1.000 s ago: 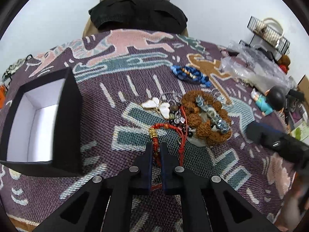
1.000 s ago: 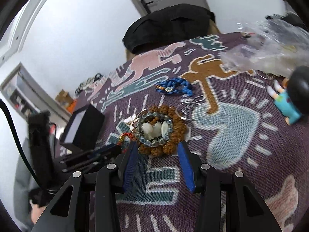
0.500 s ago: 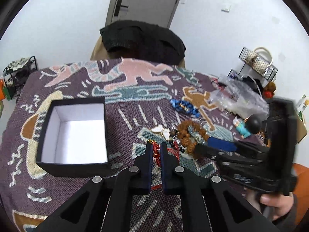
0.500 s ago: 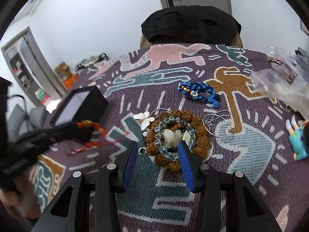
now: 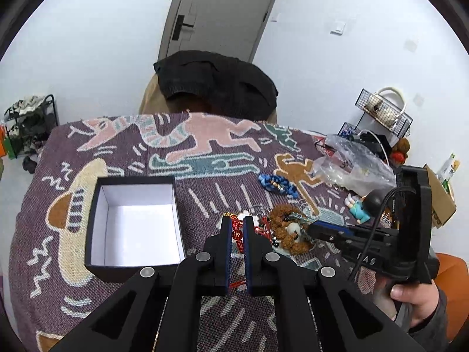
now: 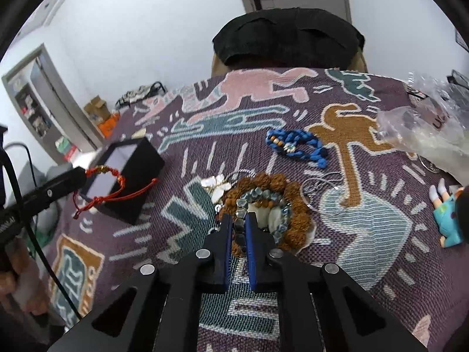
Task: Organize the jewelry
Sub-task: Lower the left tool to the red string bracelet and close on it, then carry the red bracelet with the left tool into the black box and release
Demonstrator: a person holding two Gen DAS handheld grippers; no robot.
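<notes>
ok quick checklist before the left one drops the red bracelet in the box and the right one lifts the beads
1. Red bracelet clamped in the left hand-held gripper: ok, it hangs off the table.
2. Black box open, with no lid on it: ok, only its white inside shows.
3. Bracelet above the box opening: ok, it hangs across the opening in the right wrist view, cord tails trailing outside.
4. Right hand-held gripper on the grey-blue bead bracelet: ok, jaws closing with beads between them.
5. Grey-blue beads free of the brown bead bracelet around them: cannot tell.
6. Butterfly piece clear of the right grip: ok, lies apart.
</notes>
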